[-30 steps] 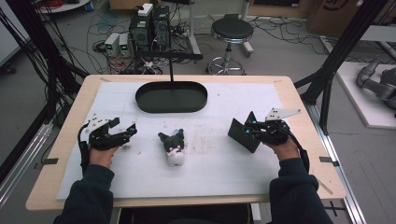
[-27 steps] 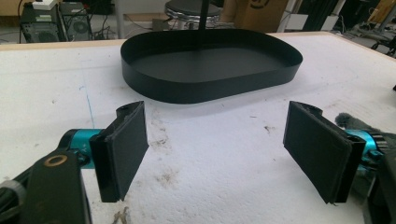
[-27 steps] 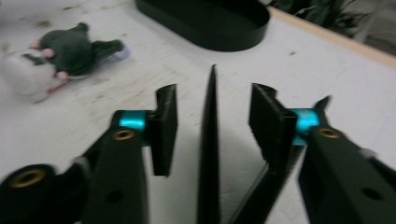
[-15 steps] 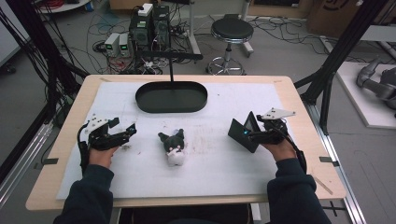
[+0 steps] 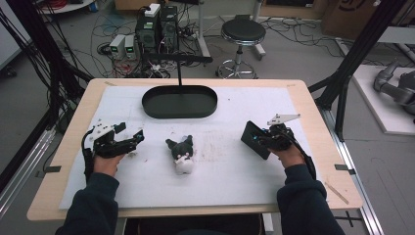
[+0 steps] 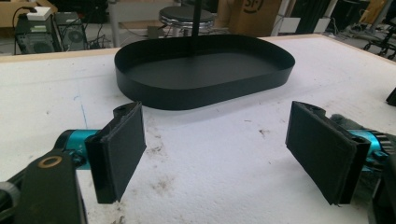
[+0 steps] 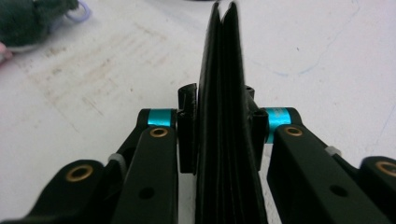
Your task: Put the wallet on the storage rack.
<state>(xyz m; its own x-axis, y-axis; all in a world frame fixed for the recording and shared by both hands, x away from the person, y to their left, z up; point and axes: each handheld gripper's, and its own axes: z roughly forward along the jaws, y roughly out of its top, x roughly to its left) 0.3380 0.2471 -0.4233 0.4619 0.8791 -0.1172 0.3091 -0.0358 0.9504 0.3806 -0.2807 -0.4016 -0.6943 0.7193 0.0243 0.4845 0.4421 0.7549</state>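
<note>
Landmark: the black oval tray (image 5: 179,102) at the far centre of the table (image 5: 313,103). A small plush toy (image 5: 181,154), dark on top and white below, lies on the white mat nearer the person than the tray, between the two grippers. The left gripper (image 5: 133,141), nearer than the tray and to its left, has its jaws spread wide with nothing between them. The right gripper (image 5: 255,139), nearer than the tray and to its right, has its jaws pressed together, nothing between them.

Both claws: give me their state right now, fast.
Left claw: open, jaws wide apart, nothing between them.
Right claw: shut, pads pressed flat together, holding nothing.
</note>
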